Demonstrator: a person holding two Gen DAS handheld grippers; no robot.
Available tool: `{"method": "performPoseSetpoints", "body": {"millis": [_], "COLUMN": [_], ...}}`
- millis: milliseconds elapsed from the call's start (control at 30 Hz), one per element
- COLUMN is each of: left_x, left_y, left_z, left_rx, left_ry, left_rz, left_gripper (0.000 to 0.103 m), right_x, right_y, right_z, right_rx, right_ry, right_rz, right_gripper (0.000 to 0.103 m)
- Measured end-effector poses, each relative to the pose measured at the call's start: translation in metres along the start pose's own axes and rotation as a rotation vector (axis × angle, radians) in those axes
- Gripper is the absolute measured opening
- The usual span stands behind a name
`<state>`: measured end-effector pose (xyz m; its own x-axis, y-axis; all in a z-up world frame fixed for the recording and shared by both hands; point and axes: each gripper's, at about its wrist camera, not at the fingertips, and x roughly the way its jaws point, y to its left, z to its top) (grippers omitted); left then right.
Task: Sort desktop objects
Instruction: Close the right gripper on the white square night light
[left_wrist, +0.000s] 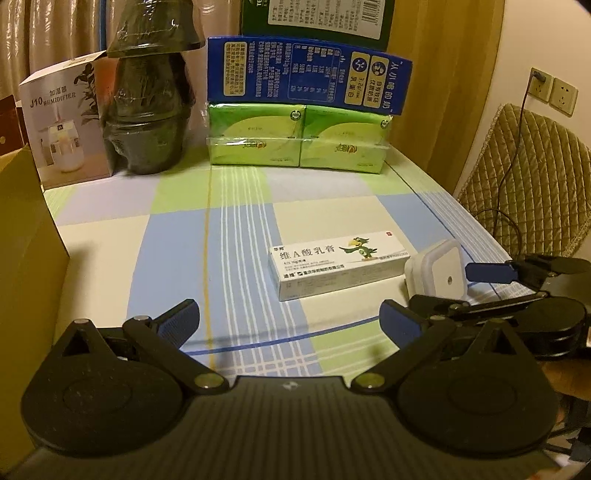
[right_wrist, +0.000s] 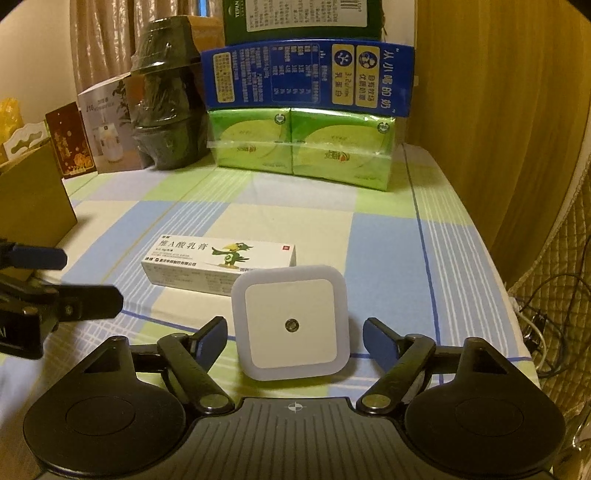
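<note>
A white ointment box (left_wrist: 341, 267) with a green bird picture lies on the checked tablecloth; it also shows in the right wrist view (right_wrist: 218, 260). A square white night light (right_wrist: 291, 326) stands upright just in front of it, between my right gripper's (right_wrist: 293, 338) open fingers, with gaps on both sides. In the left wrist view the night light (left_wrist: 437, 271) is at the right, with the right gripper (left_wrist: 458, 291) around it. My left gripper (left_wrist: 290, 323) is open and empty, hovering over the cloth in front of the ointment box.
At the back stand green tissue packs (left_wrist: 297, 138), a blue milk carton (left_wrist: 308, 75) on them, a black wrapped object (left_wrist: 147, 110) and a humidifier box (left_wrist: 64, 127). A cardboard box (left_wrist: 26, 266) is at the left. A padded chair (left_wrist: 528, 173) is past the right edge.
</note>
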<state>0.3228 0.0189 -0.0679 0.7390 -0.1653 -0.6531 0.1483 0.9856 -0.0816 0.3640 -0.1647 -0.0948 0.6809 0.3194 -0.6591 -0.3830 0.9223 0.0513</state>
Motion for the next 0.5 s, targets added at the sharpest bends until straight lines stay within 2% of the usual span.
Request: {"method": "performPoseSetpoints", "body": {"millis": [67, 500], "left_x": [0.0016, 0.0057], "left_y": [0.0010, 0.0004], "left_z": [-0.0016, -0.0066], "left_rx": [0.000, 0.018], "left_ry": [0.009, 0.030], "left_rz": [0.002, -0.004], "left_gripper": [0.102, 0.102], "right_x": [0.0013, 0.0019], "right_y": [-0.0008, 0.0003], "right_z": [0.0011, 0.0067], "right_rx": [0.017, 0.011], "right_ry": [0.011, 0.012], "right_rz": [0.016, -0.003], "right_gripper": [0.069, 0.063]}}
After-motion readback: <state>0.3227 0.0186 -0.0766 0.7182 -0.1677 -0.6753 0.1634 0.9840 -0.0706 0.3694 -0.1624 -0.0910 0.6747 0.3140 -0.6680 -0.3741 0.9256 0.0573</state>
